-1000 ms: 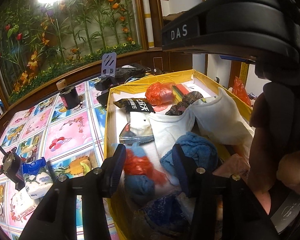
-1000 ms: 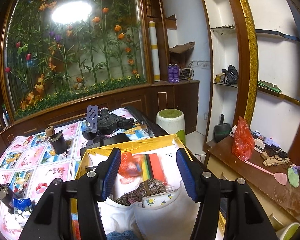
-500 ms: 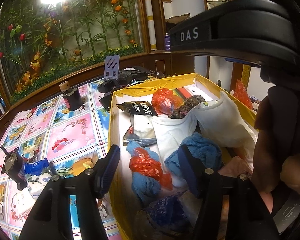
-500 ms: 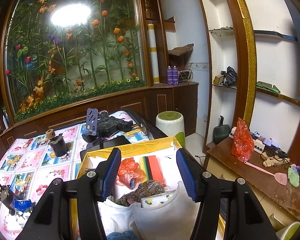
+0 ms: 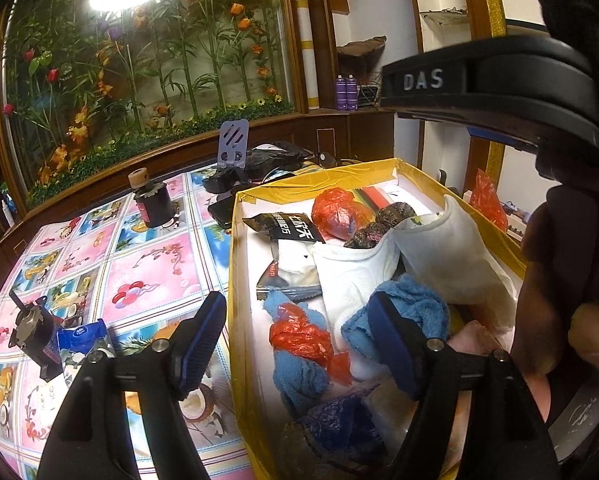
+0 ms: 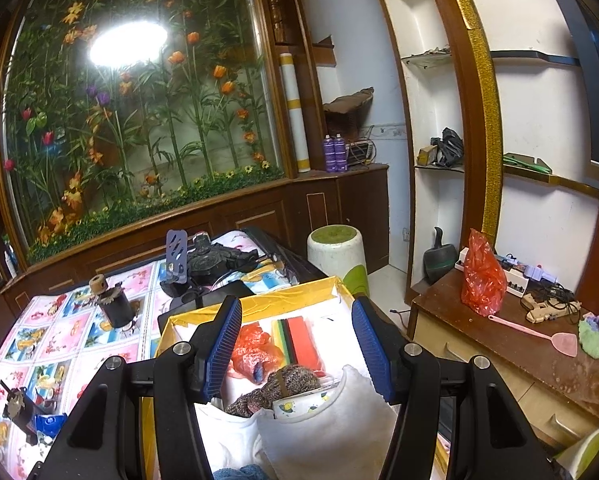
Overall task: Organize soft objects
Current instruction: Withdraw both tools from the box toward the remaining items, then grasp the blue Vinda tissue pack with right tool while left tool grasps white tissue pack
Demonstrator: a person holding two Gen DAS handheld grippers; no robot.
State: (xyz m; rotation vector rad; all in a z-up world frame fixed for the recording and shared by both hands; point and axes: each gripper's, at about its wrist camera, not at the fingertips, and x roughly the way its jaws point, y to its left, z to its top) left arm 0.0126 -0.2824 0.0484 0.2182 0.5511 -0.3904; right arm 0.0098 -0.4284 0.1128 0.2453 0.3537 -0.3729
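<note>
The left gripper (image 5: pixel 299 340) is kept wide — drawn back, so the red bag (image 5: pixel 303 340) on the blue cloth (image 5: pixel 299 376) is now uncovered between its fingers; the right gripper (image 6: pixel 297 348) stays wide.

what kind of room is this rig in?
Likely a home living room: a glass case of artificial flowers in wood cabinetry, built-in wall shelves with clutter, and a cartoon-print tablecloth under the yellow box.

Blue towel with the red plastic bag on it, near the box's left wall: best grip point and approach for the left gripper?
Take the blue towel at its bunched lower half, below the red plastic bag, coming straight down from above. That part is mounded and bare, while the yellow box wall crowds its left side. The left gripper is open and roughly above it.
</note>
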